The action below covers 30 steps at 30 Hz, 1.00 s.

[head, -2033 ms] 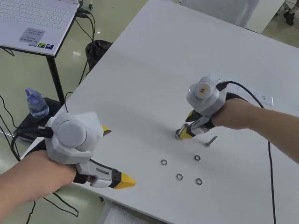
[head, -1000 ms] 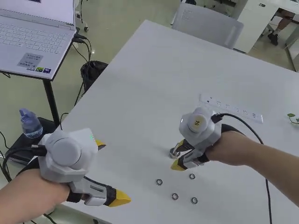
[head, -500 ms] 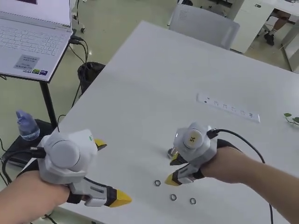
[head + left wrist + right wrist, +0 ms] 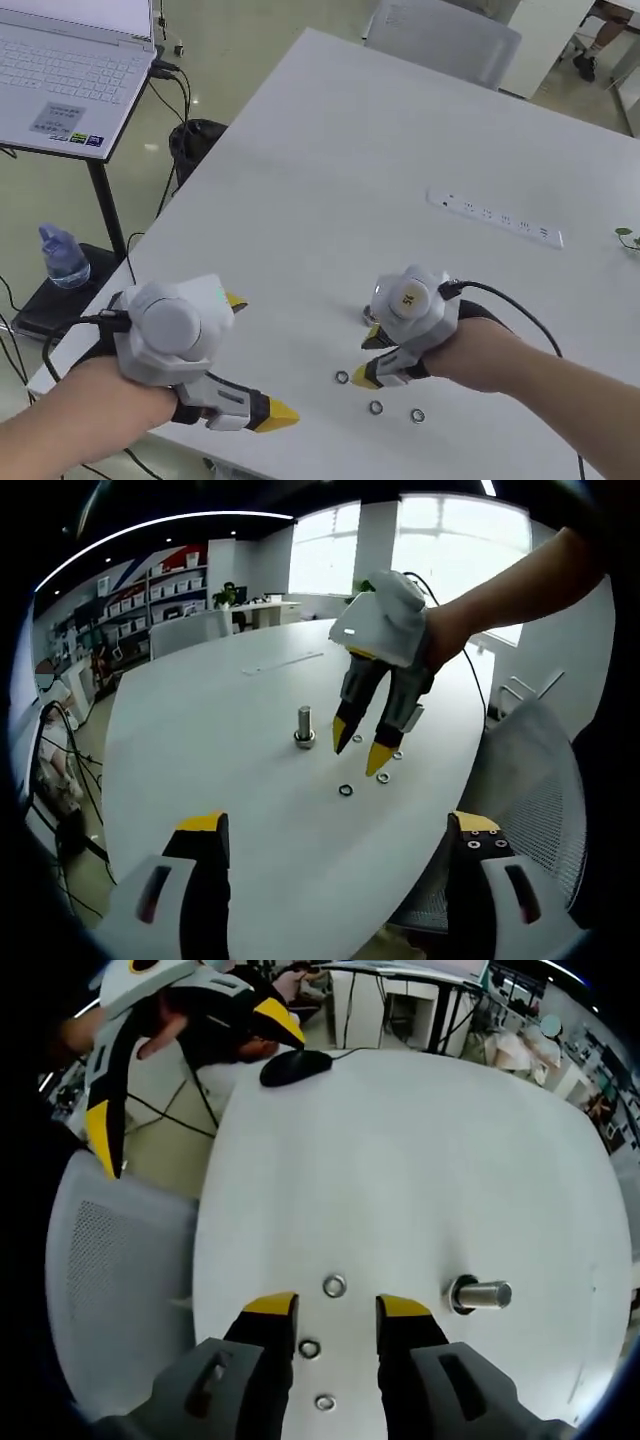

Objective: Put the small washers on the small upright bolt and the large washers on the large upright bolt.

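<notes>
An upright bolt [image 4: 304, 727] stands on the white table [image 4: 330, 180]; in the head view the bolt [image 4: 368, 318] peeks out behind my right gripper [image 4: 365, 360]. Three small washers [image 4: 342, 377] [image 4: 376, 407] [image 4: 417, 415] lie near the table's front edge. The right gripper [image 4: 336, 1306] hovers over them, open by a narrow gap and holding nothing. One washer [image 4: 334, 1285] lies just past its tips, two more [image 4: 309, 1348] [image 4: 324, 1401] sit between its jaws, and the bolt [image 4: 480, 1294] is off to the side. My left gripper [image 4: 260, 356] stays wide open and holds nothing, left of the washers [image 4: 346, 790].
A white power strip [image 4: 495, 222] lies further back on the table. Off the table's left side are a laptop [image 4: 60, 60] on a stand, a water bottle [image 4: 62, 255] and cables on the floor. A grey chair [image 4: 440, 35] stands at the far end.
My right gripper has drawn back from the upright bolt toward the front edge and now hangs over the washers. The left gripper has hardly moved; the head camera shifted.
</notes>
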Each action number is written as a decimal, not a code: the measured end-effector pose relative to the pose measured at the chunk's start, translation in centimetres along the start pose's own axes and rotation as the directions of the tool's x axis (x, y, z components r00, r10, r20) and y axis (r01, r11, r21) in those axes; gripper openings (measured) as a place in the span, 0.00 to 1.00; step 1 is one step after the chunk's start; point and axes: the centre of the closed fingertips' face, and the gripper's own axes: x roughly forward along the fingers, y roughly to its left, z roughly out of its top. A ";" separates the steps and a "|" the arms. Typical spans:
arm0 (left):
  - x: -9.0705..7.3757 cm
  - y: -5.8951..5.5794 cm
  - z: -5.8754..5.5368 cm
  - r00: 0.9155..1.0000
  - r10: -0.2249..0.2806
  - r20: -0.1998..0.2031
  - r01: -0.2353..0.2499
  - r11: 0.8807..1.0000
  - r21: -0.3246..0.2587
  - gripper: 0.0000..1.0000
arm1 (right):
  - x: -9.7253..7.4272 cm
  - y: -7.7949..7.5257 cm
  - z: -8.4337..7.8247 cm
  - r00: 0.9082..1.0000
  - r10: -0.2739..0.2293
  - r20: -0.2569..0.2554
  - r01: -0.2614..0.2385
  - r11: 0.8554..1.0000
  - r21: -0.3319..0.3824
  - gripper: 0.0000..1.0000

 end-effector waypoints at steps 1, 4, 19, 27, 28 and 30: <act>0.3 0.0 -0.1 1.000 0.003 -0.001 -0.003 1.000 0.006 0.90 | 0.3 0.0 0.0 1.000 0.000 -0.001 0.000 1.000 -0.002 0.33; 1.0 -0.2 -0.1 1.000 -0.005 -0.003 0.005 1.000 0.015 0.90 | 1.1 0.1 -0.1 1.000 -0.002 0.000 0.002 1.000 -0.007 0.32; 3.7 -1.6 0.4 0.999 -0.046 -0.008 0.046 0.997 0.058 0.90 | 3.5 -0.1 -1.2 1.000 -0.004 -0.026 0.004 1.000 -0.025 0.27; 3.5 -1.9 0.5 0.999 -0.051 0.000 0.051 0.998 0.040 0.89 | 3.7 -0.6 -1.1 0.999 -0.021 -0.040 0.018 0.998 -0.061 0.22; 3.5 -1.9 0.6 0.999 -0.051 0.003 0.051 0.998 0.039 0.89 | 3.7 -0.5 -1.1 0.999 -0.023 -0.044 0.020 0.997 -0.069 0.22; 3.4 -1.9 0.6 0.999 -0.051 0.006 0.050 0.998 0.036 0.88 | 3.7 -0.4 -1.2 0.998 -0.034 -0.051 0.029 0.995 -0.098 0.22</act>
